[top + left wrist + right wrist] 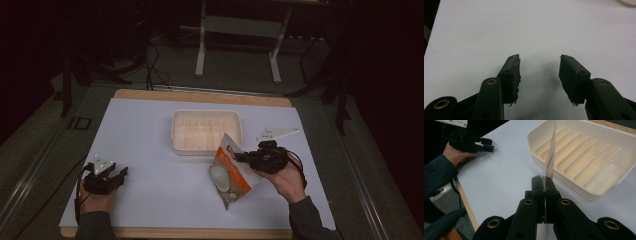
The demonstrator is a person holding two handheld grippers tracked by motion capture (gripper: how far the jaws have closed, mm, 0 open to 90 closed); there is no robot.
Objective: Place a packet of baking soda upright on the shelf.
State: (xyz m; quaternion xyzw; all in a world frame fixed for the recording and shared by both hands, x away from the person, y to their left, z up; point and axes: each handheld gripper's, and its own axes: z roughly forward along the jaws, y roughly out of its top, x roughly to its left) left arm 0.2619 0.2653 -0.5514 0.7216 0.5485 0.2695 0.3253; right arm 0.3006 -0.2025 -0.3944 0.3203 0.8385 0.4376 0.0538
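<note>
A snack bag with an orange and white print and a clear window hangs tilted above the white table cover, its lower end near the surface. My right gripper is shut on the bag's upper edge; in the right gripper view the thin bag edge rises from between the closed jaws of that gripper. My left gripper rests at the table's front left, open, with nothing between its fingers. A cream ribbed tray stands at the table's middle, just behind the bag.
The tray has several upright dividers inside and holds nothing. A wooden table edge frames the cover. Beyond the table stand a metal frame's legs and cables on a dark floor. The left hand and its gripper lie far off in the right gripper view.
</note>
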